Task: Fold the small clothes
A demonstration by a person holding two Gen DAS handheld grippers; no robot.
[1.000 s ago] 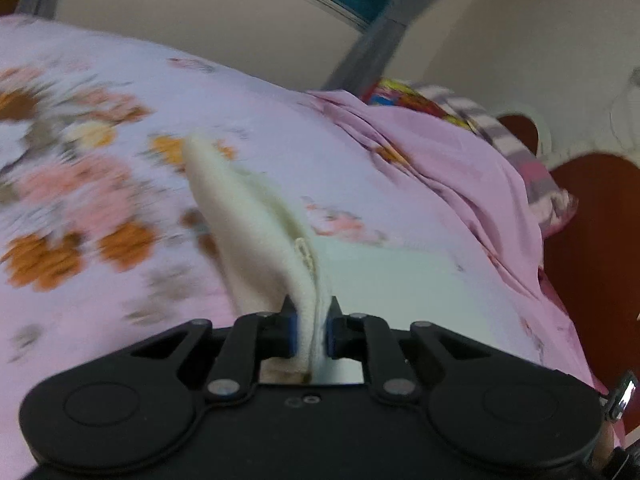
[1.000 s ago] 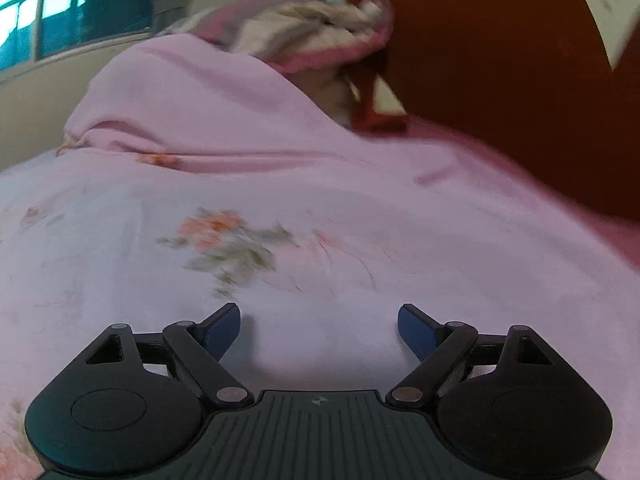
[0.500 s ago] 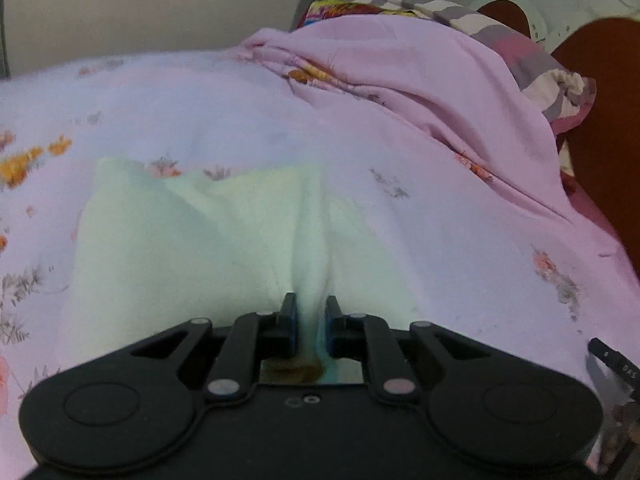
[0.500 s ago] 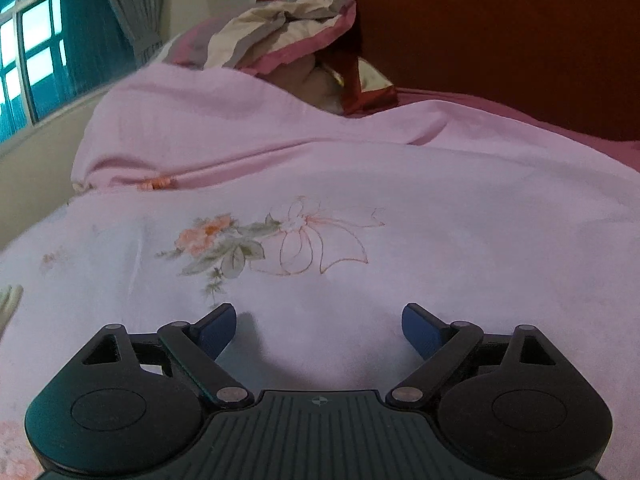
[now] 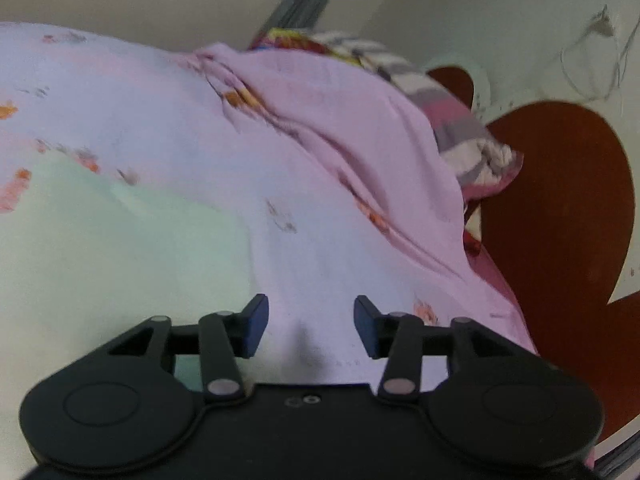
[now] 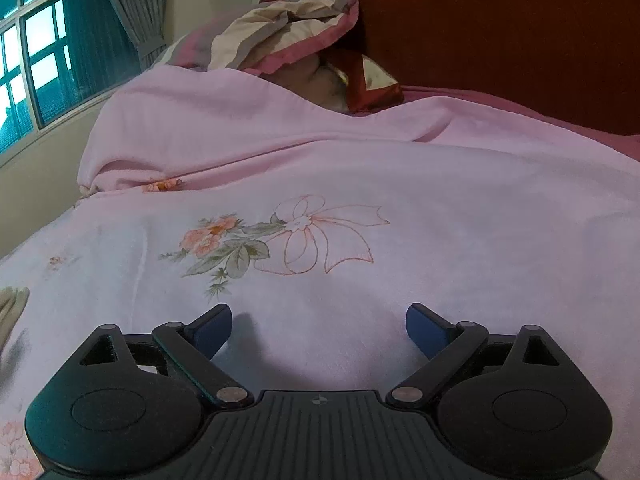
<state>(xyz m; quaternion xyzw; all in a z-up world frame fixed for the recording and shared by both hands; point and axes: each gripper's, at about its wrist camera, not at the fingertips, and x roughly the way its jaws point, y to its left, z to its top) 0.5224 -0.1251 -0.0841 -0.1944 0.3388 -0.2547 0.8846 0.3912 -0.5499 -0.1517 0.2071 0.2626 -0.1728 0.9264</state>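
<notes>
The left gripper [image 5: 311,322] is opening with nothing between its jaws, beside the pale cream cloth garment [image 5: 120,248] on the pink floral bedsheet [image 5: 320,240]; the right gripper [image 6: 319,330] is opening, empty too.

Bed's pink floral sheet [image 6: 440,200] — pale garment [image 5: 100,248] lying flat on it.

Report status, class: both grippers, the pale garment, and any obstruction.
Left gripper opening, nothing between its jaws. Right gripper opening too, empty. Pale garment lying on the floral bedsheet, left of the left gripper. No obstruction seen.
</notes>
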